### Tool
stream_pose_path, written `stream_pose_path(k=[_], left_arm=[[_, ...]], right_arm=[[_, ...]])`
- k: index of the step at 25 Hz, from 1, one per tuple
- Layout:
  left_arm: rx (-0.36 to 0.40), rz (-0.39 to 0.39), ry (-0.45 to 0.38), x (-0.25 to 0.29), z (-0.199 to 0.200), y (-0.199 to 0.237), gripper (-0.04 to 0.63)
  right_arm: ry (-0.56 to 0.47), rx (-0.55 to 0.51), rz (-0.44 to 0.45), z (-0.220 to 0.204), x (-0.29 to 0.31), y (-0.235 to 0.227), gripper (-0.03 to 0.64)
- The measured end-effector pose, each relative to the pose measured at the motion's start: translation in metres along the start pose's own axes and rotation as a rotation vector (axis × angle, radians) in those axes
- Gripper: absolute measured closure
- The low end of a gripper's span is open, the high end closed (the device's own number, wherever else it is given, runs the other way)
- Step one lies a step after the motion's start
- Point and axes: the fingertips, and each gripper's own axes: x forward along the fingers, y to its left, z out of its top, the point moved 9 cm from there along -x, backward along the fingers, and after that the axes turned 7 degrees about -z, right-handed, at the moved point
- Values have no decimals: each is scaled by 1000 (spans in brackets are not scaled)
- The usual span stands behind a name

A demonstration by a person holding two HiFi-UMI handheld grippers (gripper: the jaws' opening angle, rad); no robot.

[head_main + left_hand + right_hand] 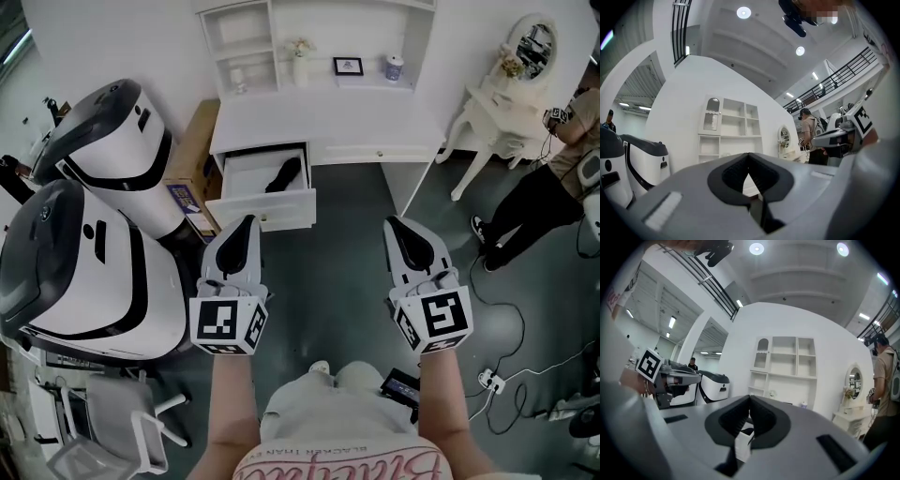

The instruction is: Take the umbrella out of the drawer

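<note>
Left gripper (749,155): the two jaws are pressed together at the tips; nothing is pinched between them; only a little gap shows lower down
Right gripper (750,397): jaws pressed together at the tips too; nothing is held
Both grippers: side by side in the air over the dark floor (356,202); both point at the desk; neither one touches the drawer
Umbrella (284,174): black and folded up; it lies slanted inside the open drawer, more to the drawer's right side; nothing touches it
Drawer (261,210): white; pulled out from the left part of the desk, just ahead of the left gripper
Desk (328,127): white; shelves (246,42) stand on top at the back; a small framed picture (348,66) sits there
Left of the desk: a brown cardboard box (192,150); beside it two big white and black machines (89,253)
Right of the desk: a little white table with an oval mirror (532,45); a person (539,192) in dark trousers stands near it
</note>
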Motion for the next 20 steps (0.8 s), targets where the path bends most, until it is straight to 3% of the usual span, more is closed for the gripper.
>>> stream_pose_path(k=[20], left_arm=[[-10,76,-11,18,-9,46,586]], right_arm=[[4,-21,89,-1,69,14,607]])
